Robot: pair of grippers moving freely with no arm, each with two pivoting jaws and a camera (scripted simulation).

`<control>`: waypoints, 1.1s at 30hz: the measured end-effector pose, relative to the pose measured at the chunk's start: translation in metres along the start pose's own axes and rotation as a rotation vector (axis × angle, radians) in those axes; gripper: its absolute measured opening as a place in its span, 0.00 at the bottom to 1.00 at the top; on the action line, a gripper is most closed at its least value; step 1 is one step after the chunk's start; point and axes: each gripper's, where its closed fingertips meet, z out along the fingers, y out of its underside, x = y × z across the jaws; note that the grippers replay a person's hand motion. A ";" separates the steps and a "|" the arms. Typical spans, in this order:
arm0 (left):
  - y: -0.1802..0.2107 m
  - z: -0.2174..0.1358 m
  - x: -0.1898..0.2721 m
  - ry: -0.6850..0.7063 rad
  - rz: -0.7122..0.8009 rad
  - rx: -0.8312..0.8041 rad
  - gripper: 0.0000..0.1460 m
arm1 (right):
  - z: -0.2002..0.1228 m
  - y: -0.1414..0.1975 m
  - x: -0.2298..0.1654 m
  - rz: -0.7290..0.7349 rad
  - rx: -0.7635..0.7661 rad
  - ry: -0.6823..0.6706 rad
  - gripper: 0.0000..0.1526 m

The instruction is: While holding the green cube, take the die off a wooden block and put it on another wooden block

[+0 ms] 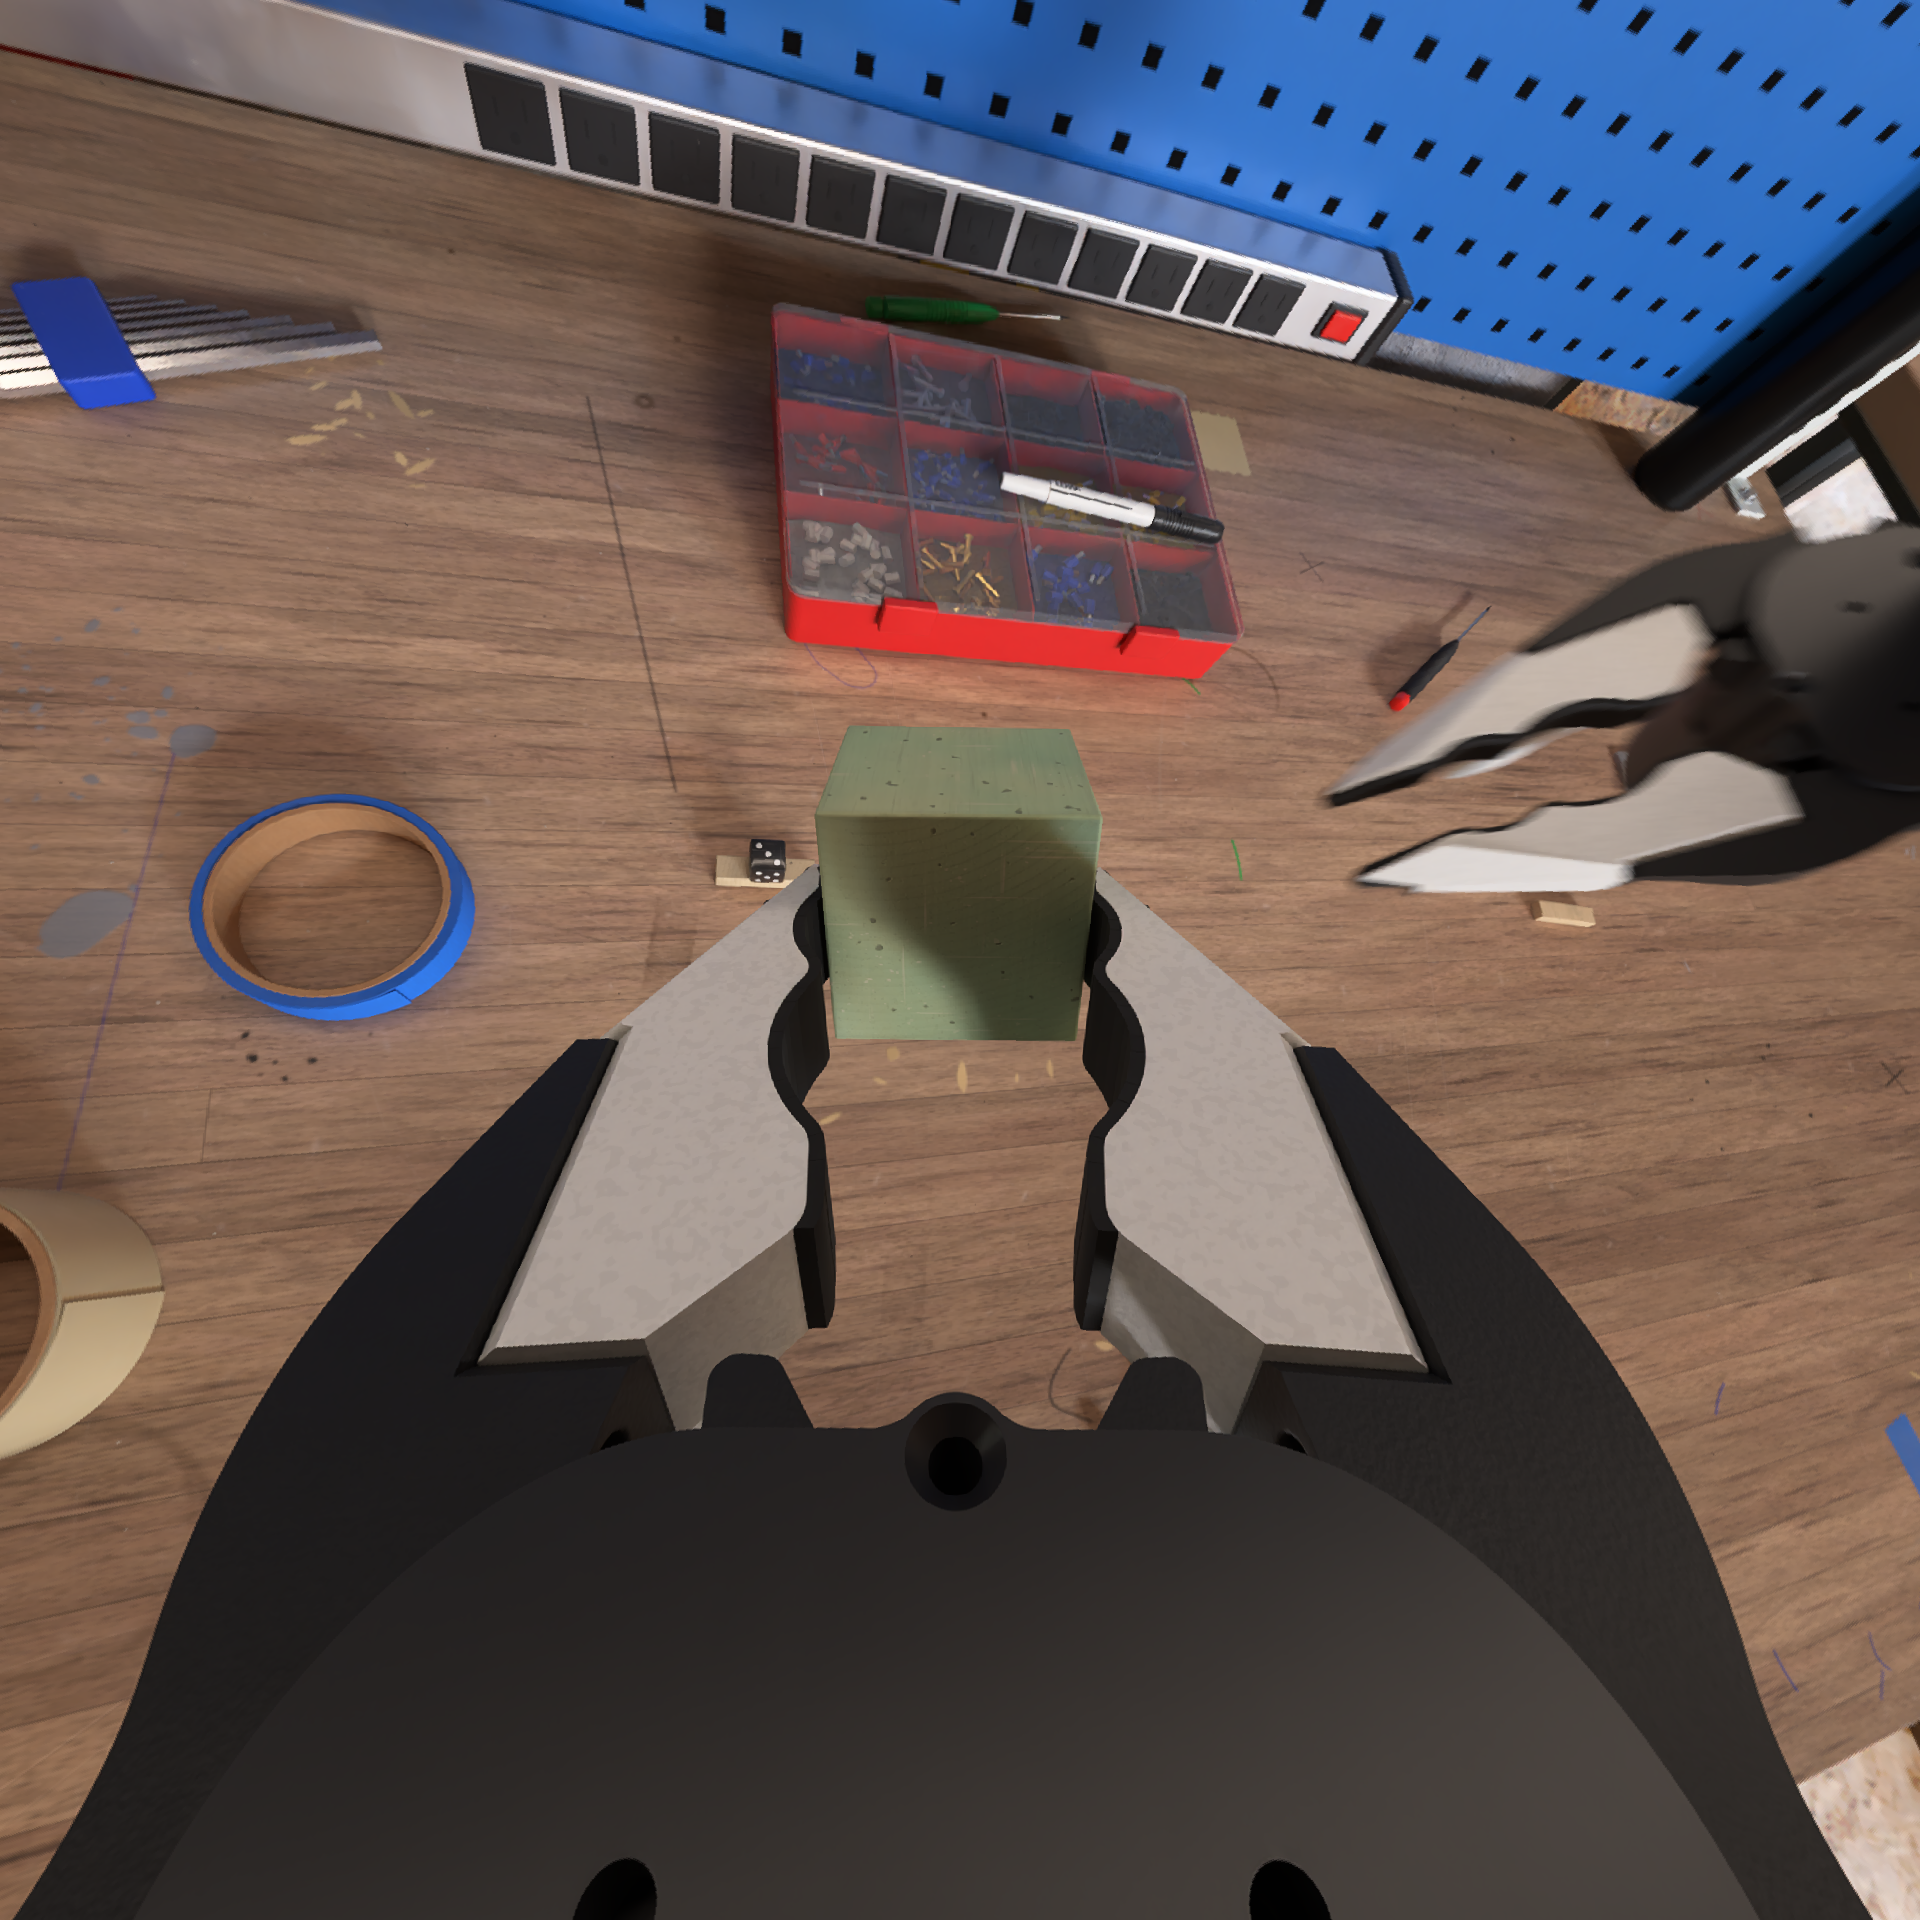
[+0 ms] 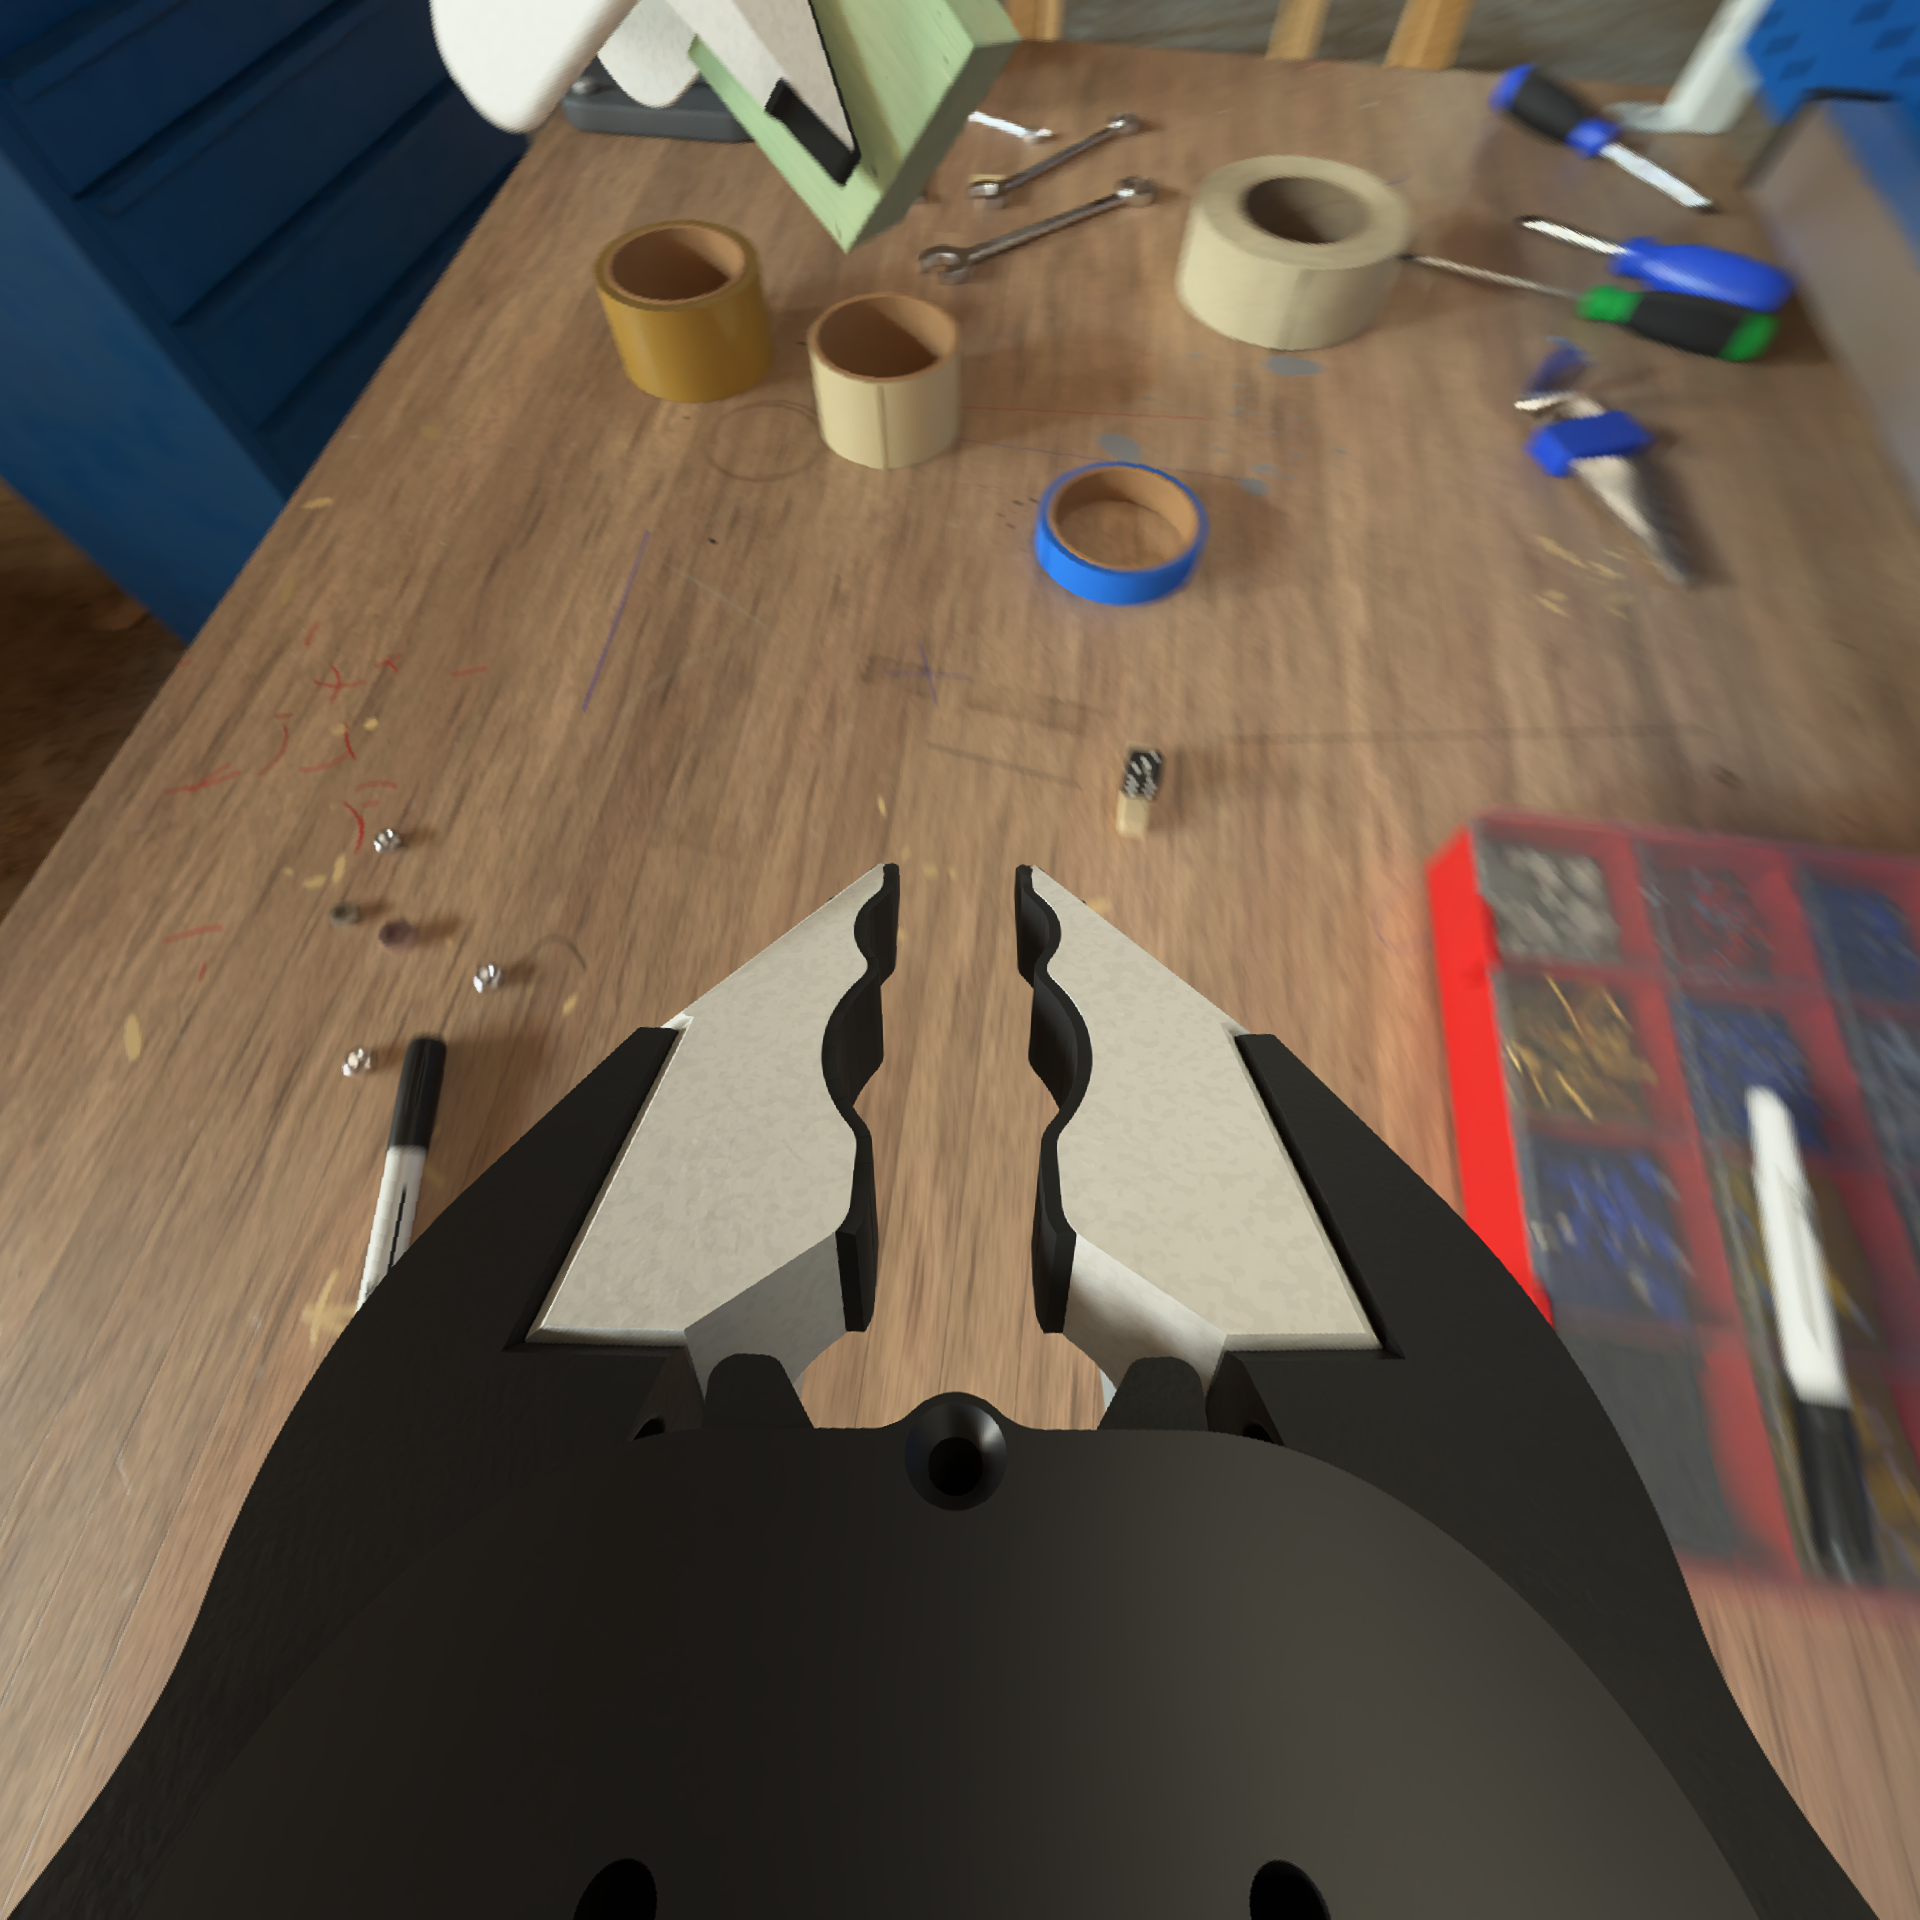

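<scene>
My left gripper [image 1: 956,902] is shut on the green cube [image 1: 956,894] and holds it above the bench; the cube also shows at the top of the right wrist view [image 2: 914,114]. A small black die [image 1: 767,860] sits on a flat wooden block [image 1: 740,871] just left of the cube; it shows blurred in the right wrist view [image 2: 1143,771] on its block [image 2: 1132,819]. A second wooden block [image 1: 1562,913] lies bare to the right. My right gripper [image 2: 957,881] is open and empty above the bench, short of the die; it shows in the left wrist view [image 1: 1340,836].
A red parts organiser [image 1: 997,499] with a marker [image 1: 1112,507] on it lies behind the cube. A blue tape roll [image 1: 330,906], a beige roll [image 1: 62,1309], a power strip [image 1: 935,208] and a small red screwdriver [image 1: 1439,660] are around. Tape rolls [image 2: 883,379], wrenches [image 2: 1039,229] and screwdrivers [image 2: 1683,301] lie farther off.
</scene>
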 end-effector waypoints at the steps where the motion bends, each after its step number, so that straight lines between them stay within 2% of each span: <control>1: -0.001 -0.001 -0.001 0.002 -0.003 0.006 0.32 | 0.024 -0.011 0.002 -0.004 -0.016 -0.040 0.15; 4: -0.004 -0.004 -0.001 0.005 -0.003 0.028 0.32 | 0.095 -0.020 0.028 -0.029 -0.148 -0.012 0.21; 6: -0.007 -0.008 -0.002 0.010 -0.002 0.055 0.32 | 0.132 -0.014 0.045 0.018 -0.208 0.001 0.22; 10: -0.010 -0.016 -0.007 0.015 -0.025 0.097 0.32 | 0.176 0.012 0.073 0.105 -0.324 0.070 0.19; 16: -0.013 -0.025 -0.009 0.031 -0.040 0.139 0.32 | 0.197 0.039 0.086 0.074 -0.439 0.174 0.19; 23: -0.012 -0.026 -0.007 0.048 -0.036 0.140 0.32 | 0.213 0.053 0.090 0.105 -0.491 0.174 0.18; 33: -0.012 -0.024 -0.008 0.045 -0.041 0.136 0.32 | 0.221 0.063 0.088 0.104 -0.554 0.161 0.26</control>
